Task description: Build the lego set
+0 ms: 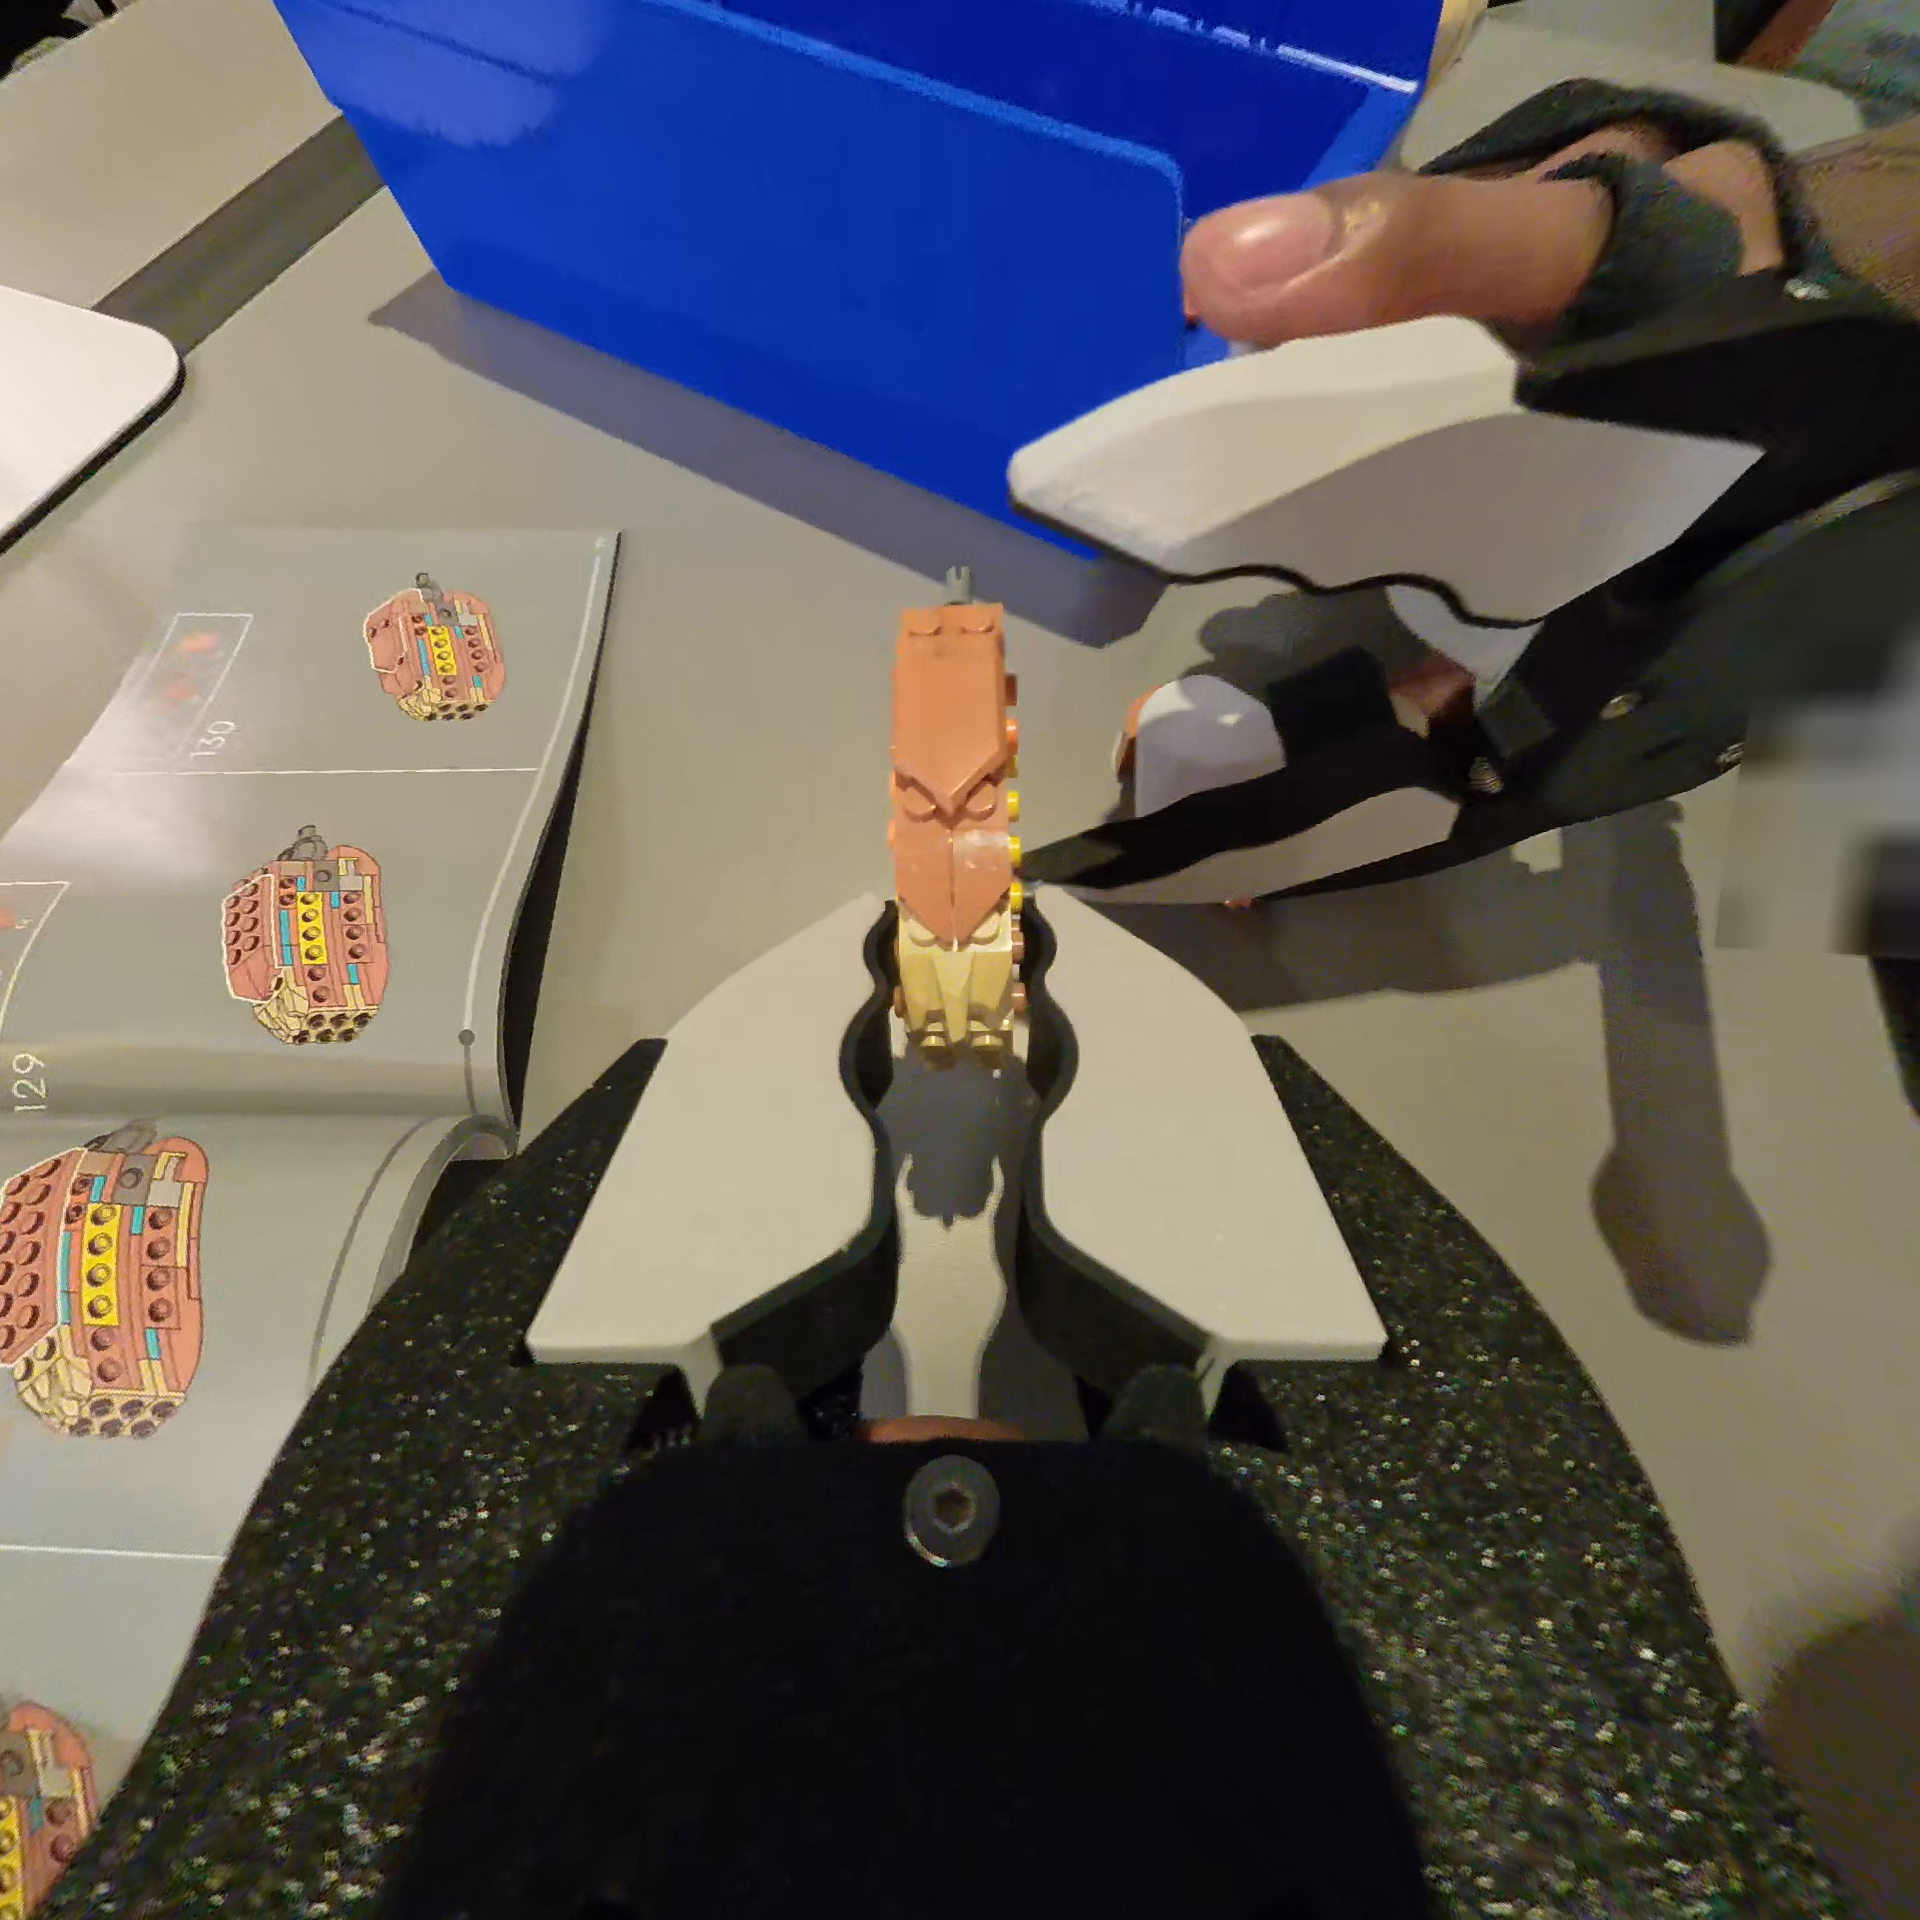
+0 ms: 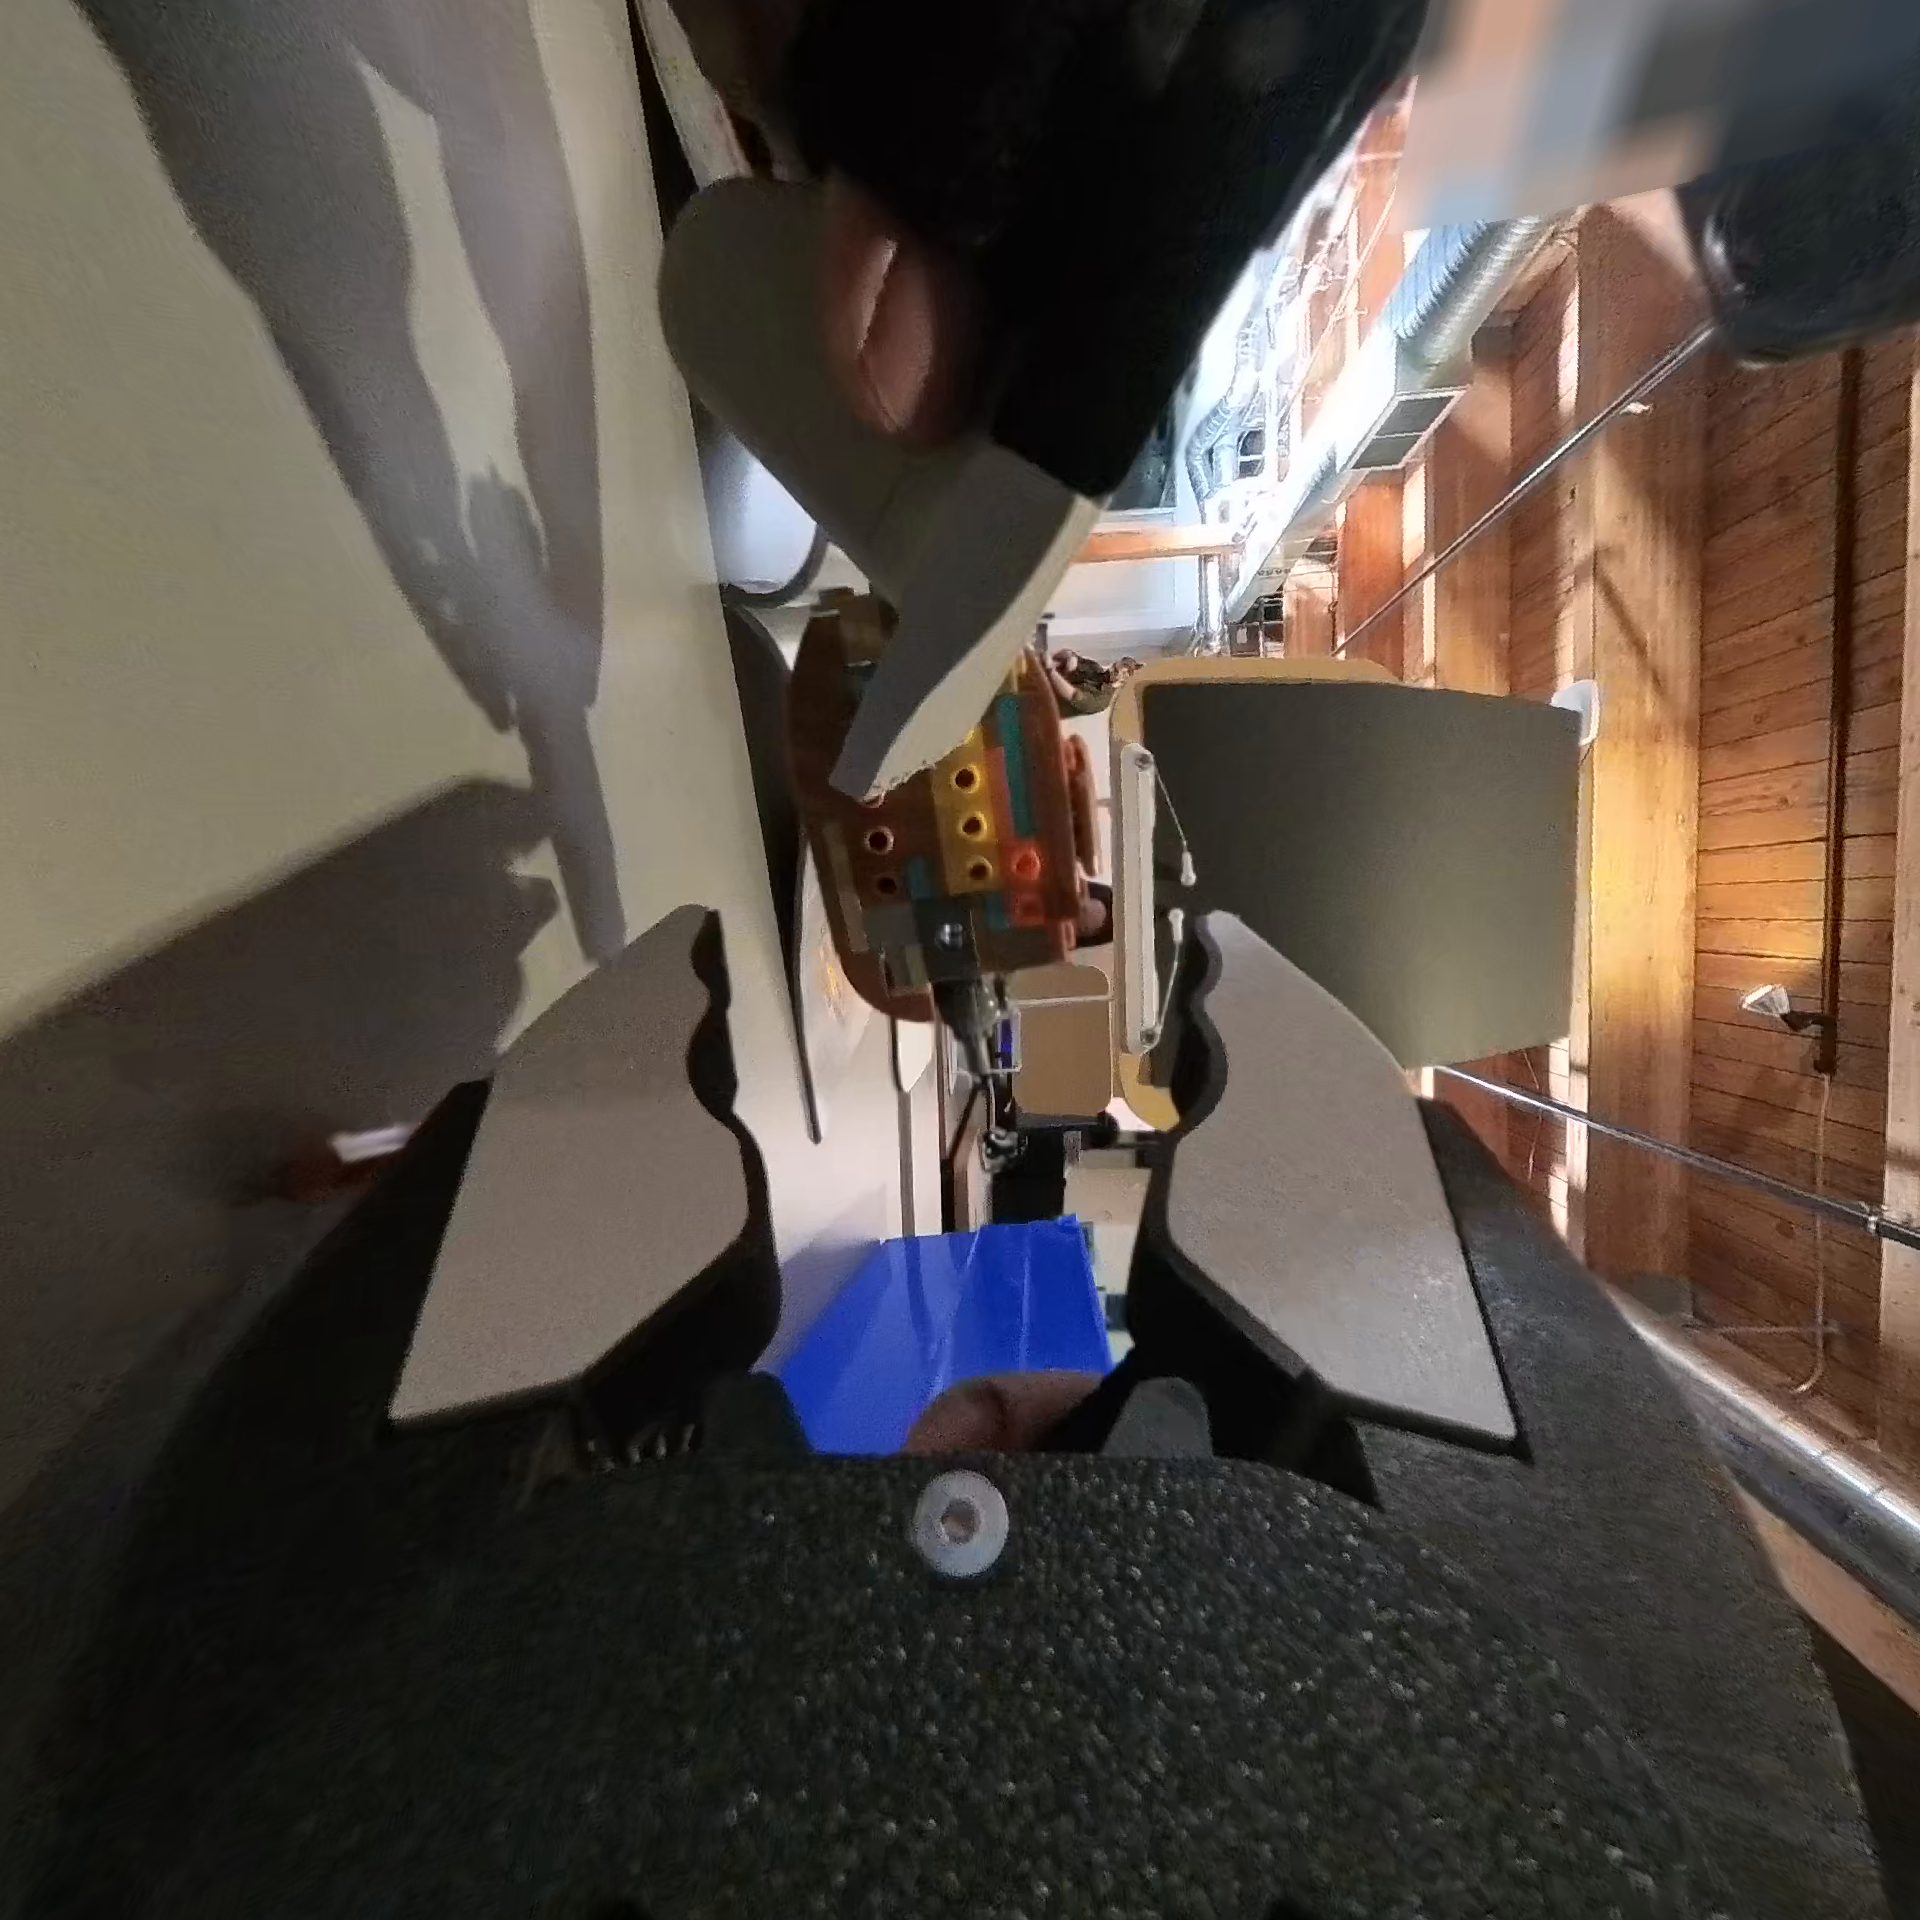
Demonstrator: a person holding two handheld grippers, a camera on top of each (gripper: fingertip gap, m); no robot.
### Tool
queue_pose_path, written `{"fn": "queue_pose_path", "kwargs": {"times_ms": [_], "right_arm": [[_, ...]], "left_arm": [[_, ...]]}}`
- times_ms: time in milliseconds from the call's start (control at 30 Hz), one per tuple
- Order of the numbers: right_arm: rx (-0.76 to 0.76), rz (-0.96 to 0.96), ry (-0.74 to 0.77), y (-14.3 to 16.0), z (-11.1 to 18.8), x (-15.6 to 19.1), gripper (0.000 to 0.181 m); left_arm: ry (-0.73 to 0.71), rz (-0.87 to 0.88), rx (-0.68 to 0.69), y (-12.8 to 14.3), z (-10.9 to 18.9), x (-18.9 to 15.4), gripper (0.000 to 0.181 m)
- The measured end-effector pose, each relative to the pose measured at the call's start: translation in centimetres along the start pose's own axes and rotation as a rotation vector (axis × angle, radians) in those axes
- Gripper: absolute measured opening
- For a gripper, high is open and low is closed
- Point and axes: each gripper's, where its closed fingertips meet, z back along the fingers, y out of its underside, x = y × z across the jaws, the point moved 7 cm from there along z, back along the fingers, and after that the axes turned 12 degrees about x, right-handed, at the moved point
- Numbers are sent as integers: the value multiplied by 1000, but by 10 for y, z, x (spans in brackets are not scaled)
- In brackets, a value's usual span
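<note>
Mostly built lego model [image 1: 954,800] pinched upright in left gripper [image 1: 956,977]; right gripper [image 2: 951,977] spread, empty; final bricks seemingly left.

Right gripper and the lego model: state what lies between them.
Nothing. In the right wrist view, the open right gripper faces the lego model across bare space; the left gripper holds the model.

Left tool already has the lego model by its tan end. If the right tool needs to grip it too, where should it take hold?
Grip the upper brown section of the lego model, above the left tool, which clamps the tan base. The model stands as a narrow upright slab. The right tool is open beside its studded face; closing across the thin width, smooth front to studded back, looks most secure.
</note>
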Motion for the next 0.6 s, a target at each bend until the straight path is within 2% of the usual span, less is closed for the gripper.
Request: {"fn": "queue_pose_path", "kwargs": {"times_ms": [233, 433, 600], "right_arm": [[-19, 30, 62, -10, -4, -4, 90], [-14, 59, 56, -11, -9, -1, 88], [-25, 72, 54, -13, -10, -2, 79]], "left_arm": [[-2, -3, -2, -3, 3, -5, 22], [-12, -11, -9, -6, 5, -7, 22], [-42, -35, 1, -7, 6, -9, 22]]}}
